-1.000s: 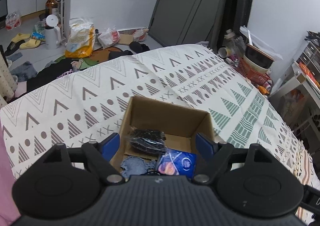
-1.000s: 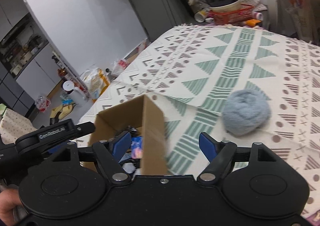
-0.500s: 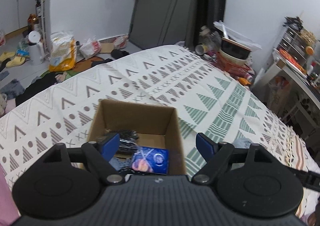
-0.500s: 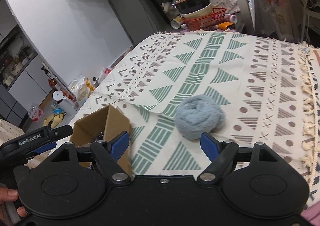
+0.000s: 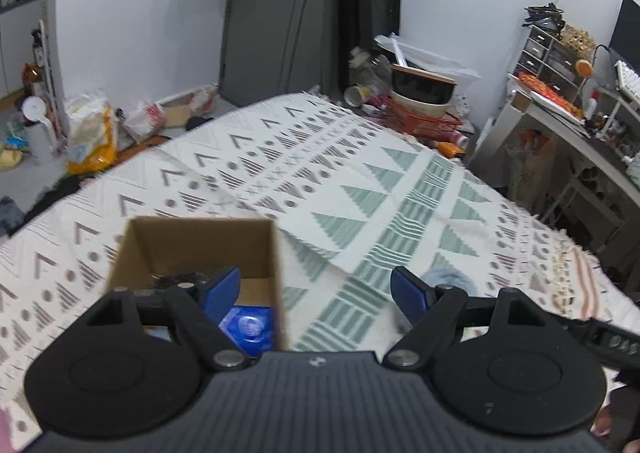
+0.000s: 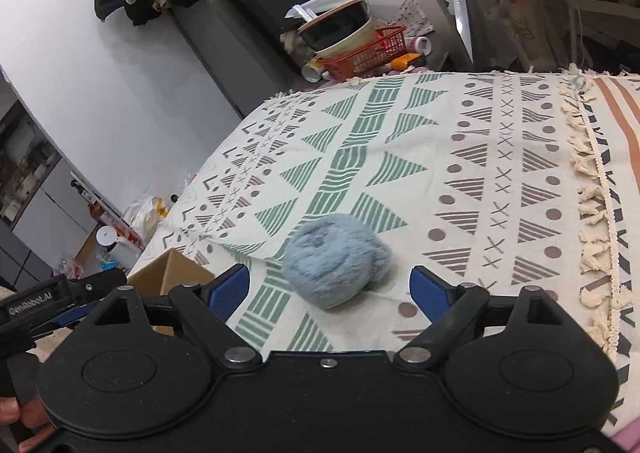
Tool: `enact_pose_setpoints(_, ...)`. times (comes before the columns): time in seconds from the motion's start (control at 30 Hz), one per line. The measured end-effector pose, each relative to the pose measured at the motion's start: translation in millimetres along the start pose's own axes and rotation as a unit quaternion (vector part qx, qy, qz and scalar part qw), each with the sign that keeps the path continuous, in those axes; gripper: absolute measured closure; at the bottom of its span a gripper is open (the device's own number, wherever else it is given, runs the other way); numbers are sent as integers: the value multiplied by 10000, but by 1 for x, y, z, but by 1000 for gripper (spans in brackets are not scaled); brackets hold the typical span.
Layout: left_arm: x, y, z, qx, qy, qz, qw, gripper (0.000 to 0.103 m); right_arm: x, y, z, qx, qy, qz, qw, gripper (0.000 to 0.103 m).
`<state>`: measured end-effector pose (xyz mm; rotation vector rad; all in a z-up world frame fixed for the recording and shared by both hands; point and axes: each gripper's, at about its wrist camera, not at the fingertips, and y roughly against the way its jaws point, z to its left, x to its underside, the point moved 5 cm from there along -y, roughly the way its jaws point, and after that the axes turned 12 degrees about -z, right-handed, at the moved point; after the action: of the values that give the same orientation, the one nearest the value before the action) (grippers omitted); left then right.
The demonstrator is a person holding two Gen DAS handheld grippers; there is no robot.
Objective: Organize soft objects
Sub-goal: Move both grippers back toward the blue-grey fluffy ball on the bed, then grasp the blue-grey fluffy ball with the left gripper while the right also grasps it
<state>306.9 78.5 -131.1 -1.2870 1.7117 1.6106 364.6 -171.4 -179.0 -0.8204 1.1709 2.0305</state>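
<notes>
Only the left view looks into the cardboard box (image 5: 192,249); the right hand-held gripper (image 6: 330,287), released, has neared the fluffy blue ball (image 6: 334,265); left hand-held gripper (image 5: 316,289) released.

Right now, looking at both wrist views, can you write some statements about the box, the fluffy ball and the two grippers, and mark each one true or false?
1. The right gripper is open, with nothing between its fingers. True.
2. The fluffy blue ball lies inside the cardboard box. False: it lies on the patterned blanket, to the right of the box.
3. The cardboard box is empty. False: a blue packet and a dark item lie in it.
4. The left gripper is open and holds nothing. True.
5. The ball is directly ahead of the right gripper, just beyond the fingertips. True.
</notes>
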Motion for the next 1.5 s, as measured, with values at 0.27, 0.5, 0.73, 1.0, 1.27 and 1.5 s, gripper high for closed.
enact_pose_setpoints(0.27,0,-12,-30,104,-273,17,9996,28,-1,-12,-19,-83,-257,-52,9996,11)
enact_pose_setpoints(0.5,-1,-28,-47,154,-251,220,9993,34,-6,-18,-26,-259,-341,-112,9990,11)
enact_pose_setpoints(0.73,-7,-43,-66,105,-532,244,9982,37,-8,-28,-38,-207,-541,-92,9983,11)
enact_pose_setpoints(1.0,-5,-62,-79,261,-424,334,9982,35,-9,-37,-49,-223,-817,-48,9964,11)
enact_pose_setpoints(1.27,14,-81,-78,259,-410,475,9977,33,-3,-49,-55,-66,-978,-68,9952,8)
enact_pose_setpoints(1.5,30,-100,-73,376,-203,724,9965,33,8,-70,-51,-133,-909,202,9956,9)
